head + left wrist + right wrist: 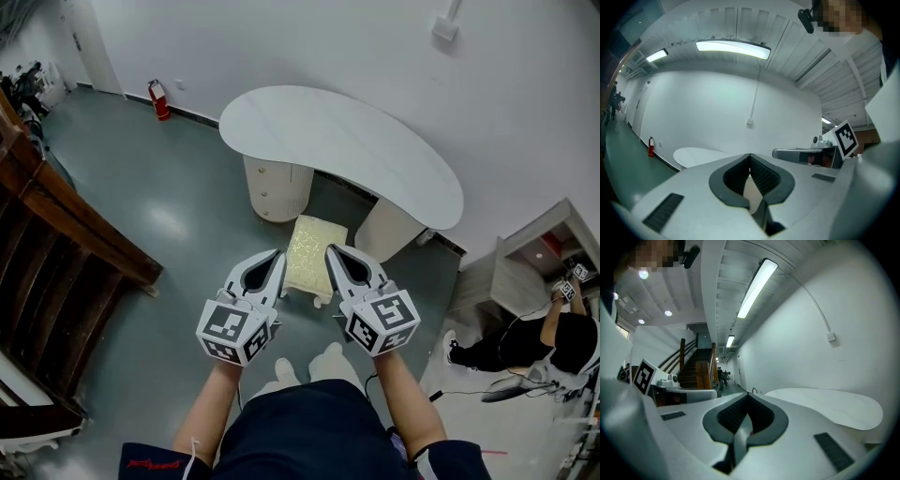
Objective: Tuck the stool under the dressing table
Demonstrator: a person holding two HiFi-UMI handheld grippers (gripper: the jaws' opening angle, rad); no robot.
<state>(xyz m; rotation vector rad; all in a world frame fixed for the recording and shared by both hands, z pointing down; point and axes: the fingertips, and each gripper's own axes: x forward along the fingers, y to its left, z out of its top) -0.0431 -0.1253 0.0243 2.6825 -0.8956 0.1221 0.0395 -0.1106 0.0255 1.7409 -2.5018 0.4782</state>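
The dressing table [347,141] has a white kidney-shaped top on two round cream pedestals and stands against the wall. The stool [312,251], with a pale yellow cushion, stands on the floor in front of the gap between the pedestals, only partly under the top. My left gripper [278,254] and right gripper [331,250] are held side by side above the stool's near edge. Both are shut with nothing in them and are apart from the stool. The left gripper [750,156] looks over the table top [698,156]. The right gripper [749,396] sees the table top [834,406] too.
A dark wooden staircase [56,234] runs along the left. A red fire extinguisher [159,99] stands by the far wall. A person [553,342] sits on the floor at the right beside a low shelf unit [534,258]. Grey floor surrounds the stool.
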